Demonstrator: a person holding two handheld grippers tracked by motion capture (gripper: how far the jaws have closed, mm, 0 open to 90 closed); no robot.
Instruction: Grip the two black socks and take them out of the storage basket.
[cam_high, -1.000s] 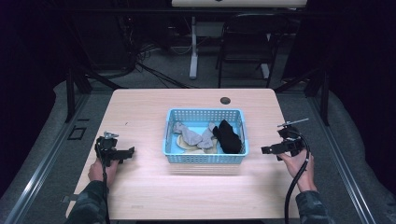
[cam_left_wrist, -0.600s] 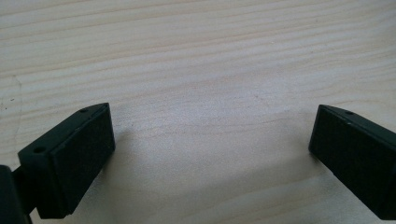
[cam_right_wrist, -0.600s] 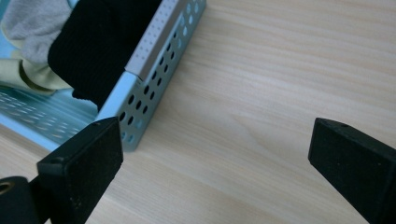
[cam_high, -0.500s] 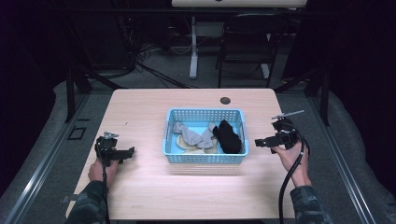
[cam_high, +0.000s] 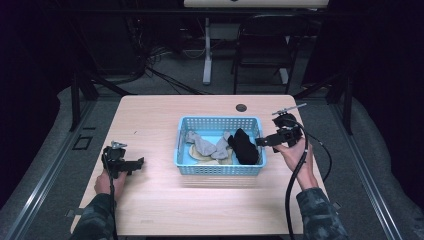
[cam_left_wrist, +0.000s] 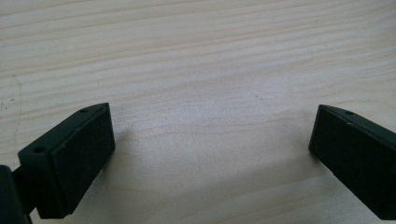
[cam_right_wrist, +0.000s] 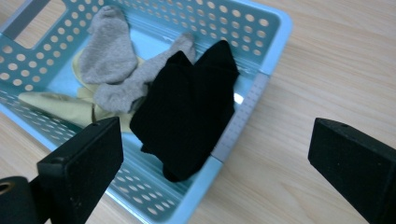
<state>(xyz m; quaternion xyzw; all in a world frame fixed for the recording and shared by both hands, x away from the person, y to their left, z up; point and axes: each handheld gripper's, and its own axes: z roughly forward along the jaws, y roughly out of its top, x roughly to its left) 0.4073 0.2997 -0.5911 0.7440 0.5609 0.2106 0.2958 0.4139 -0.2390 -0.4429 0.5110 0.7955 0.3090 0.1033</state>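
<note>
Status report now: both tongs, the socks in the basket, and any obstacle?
Left tongs open, low over bare table. Right tongs open at basket right rim, facing black sock. Grey socks beside it. No obstacle.

The high view looked forward and down over the whole table (cam_high: 150, 120). The left gripper view faced bare tabletop, very close. The right gripper view looked down closely into the blue basket (cam_right_wrist: 275, 28), shared at the high view's centre.

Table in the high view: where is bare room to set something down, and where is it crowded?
Bare wood lies between the left gripper and the blue basket, along the table's far edge behind it, and along the near edge. It is crowded at the basket's right rim, where the right gripper hovers.
</note>
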